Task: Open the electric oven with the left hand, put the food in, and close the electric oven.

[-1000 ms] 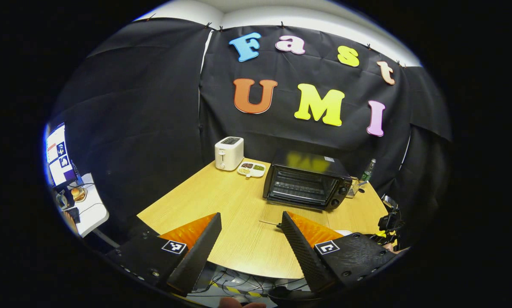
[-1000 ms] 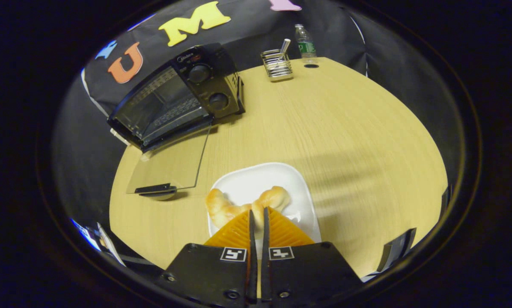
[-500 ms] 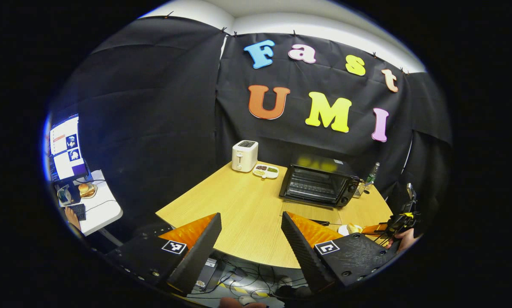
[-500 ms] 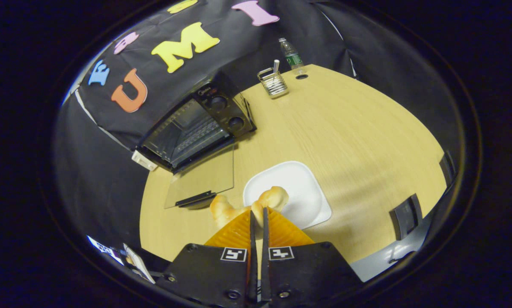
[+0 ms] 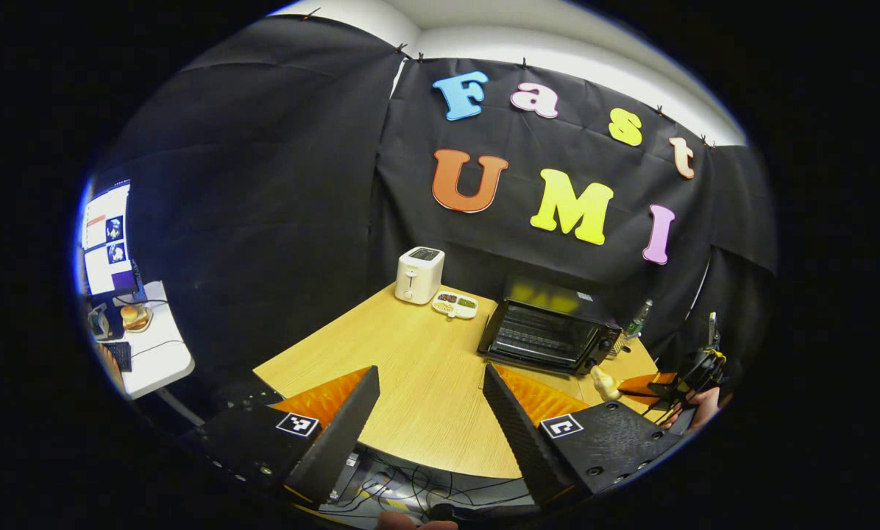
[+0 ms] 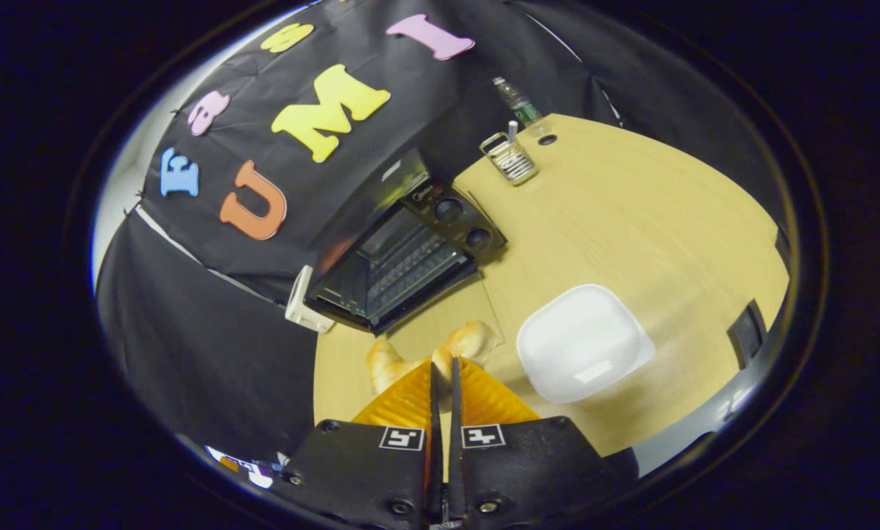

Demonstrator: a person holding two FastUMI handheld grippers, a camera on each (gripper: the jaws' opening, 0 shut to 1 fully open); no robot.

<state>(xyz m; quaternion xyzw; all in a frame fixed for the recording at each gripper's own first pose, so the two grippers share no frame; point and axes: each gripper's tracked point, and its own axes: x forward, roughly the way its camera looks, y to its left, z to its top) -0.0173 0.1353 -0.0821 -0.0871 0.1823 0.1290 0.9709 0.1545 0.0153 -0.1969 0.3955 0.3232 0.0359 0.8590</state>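
We have lifted the croissant (image 6: 421, 352), clenched in the right gripper (image 6: 443, 368), off the plate (image 6: 583, 342) toward the open oven (image 6: 403, 261), our left gripper (image 5: 429, 390) hanging released.

Black oven (image 6: 403, 254), golden croissant (image 6: 425, 353), white plate (image 6: 583, 342), pale wood-grain table (image 6: 631, 221).
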